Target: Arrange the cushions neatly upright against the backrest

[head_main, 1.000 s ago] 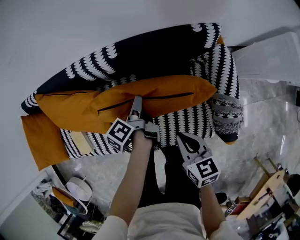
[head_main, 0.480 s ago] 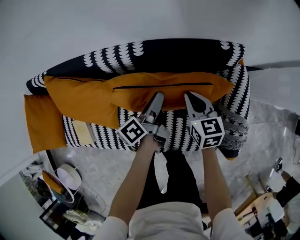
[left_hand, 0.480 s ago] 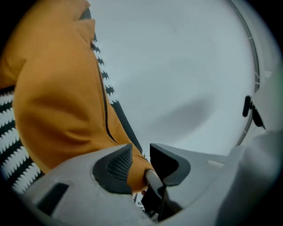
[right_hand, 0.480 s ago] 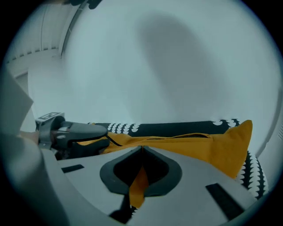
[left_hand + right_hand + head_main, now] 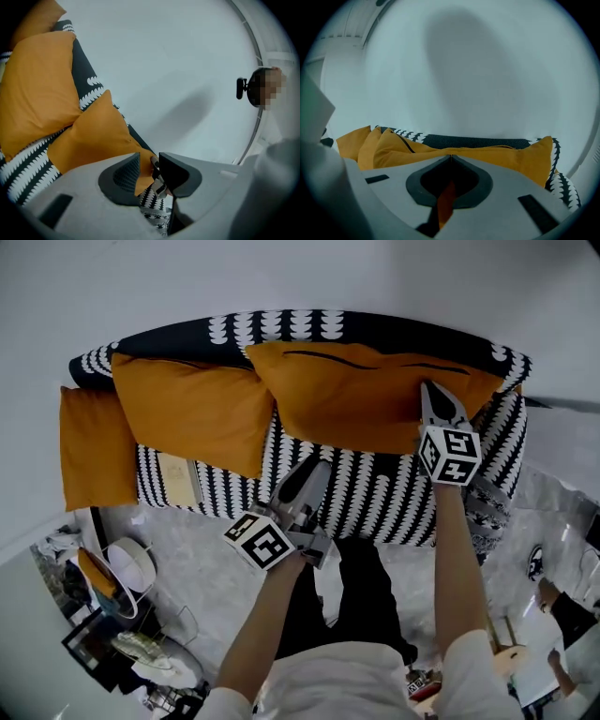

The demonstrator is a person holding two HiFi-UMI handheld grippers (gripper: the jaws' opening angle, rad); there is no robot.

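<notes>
Three orange cushions are on the black-and-white patterned sofa [image 5: 375, 493]. The large one [image 5: 356, 395] leans on the backrest [image 5: 309, 329] at the right, zip along its top. A middle cushion [image 5: 192, 413] leans beside it and overlaps its left corner. The third [image 5: 89, 456] hangs over the left armrest. My right gripper [image 5: 428, 390] is shut, its tip pressed against the large cushion's right part; in the right gripper view [image 5: 451, 157] the jaws meet over that cushion [image 5: 520, 157]. My left gripper [image 5: 314, 470] hovers over the seat's front, clear of the cushions, jaws [image 5: 149, 164] slightly apart and empty.
A beige book-like object [image 5: 176, 479] lies on the seat at the left. A grey patterned cushion [image 5: 487, 512] sits at the sofa's right end. Marble floor [image 5: 187, 559] lies in front, with a cluttered side table [image 5: 131, 568] at the lower left. The wall [image 5: 281, 277] is behind the backrest.
The large cushion has gone from lying flat to leaning against the backrest. The right gripper moved up onto its right part. The left gripper let go of it and drew back toward the seat's front.
</notes>
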